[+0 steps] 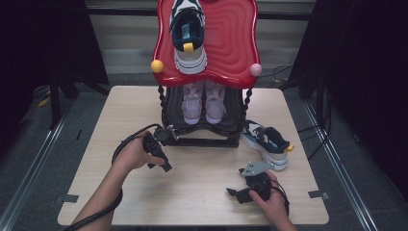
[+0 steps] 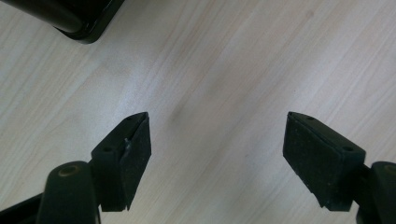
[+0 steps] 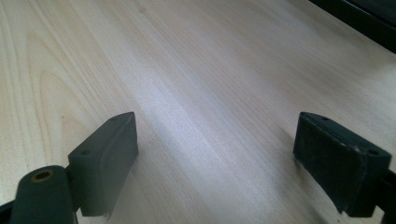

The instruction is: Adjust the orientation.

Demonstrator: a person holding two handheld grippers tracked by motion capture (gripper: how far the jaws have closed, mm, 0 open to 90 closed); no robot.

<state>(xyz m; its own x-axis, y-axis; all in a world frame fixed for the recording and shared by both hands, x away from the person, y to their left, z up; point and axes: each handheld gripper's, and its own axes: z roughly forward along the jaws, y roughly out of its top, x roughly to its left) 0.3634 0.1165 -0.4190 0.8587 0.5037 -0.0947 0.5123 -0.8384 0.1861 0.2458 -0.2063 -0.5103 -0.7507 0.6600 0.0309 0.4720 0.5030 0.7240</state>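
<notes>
A navy-and-white sneaker (image 1: 187, 36) stands on the red wavy top (image 1: 231, 43) of a black shoe rack. A pair of pale lilac sneakers (image 1: 203, 103) sits on the rack's lower shelf. A second navy-and-white sneaker (image 1: 267, 143) rests on the table right of the rack. My left gripper (image 1: 167, 151) hovers just in front of the rack's left foot, open with bare table between its jaws (image 2: 217, 140). Near the front edge, my right gripper (image 1: 235, 182) is open too, holding nothing (image 3: 217, 140).
The wooden table (image 1: 202, 178) is ringed by dark floor and black curtains. The rack's black base (image 2: 84, 21) lies close to the left gripper and shows farther off at the edge of the right gripper view (image 3: 364, 18). Cables trail from both grippers.
</notes>
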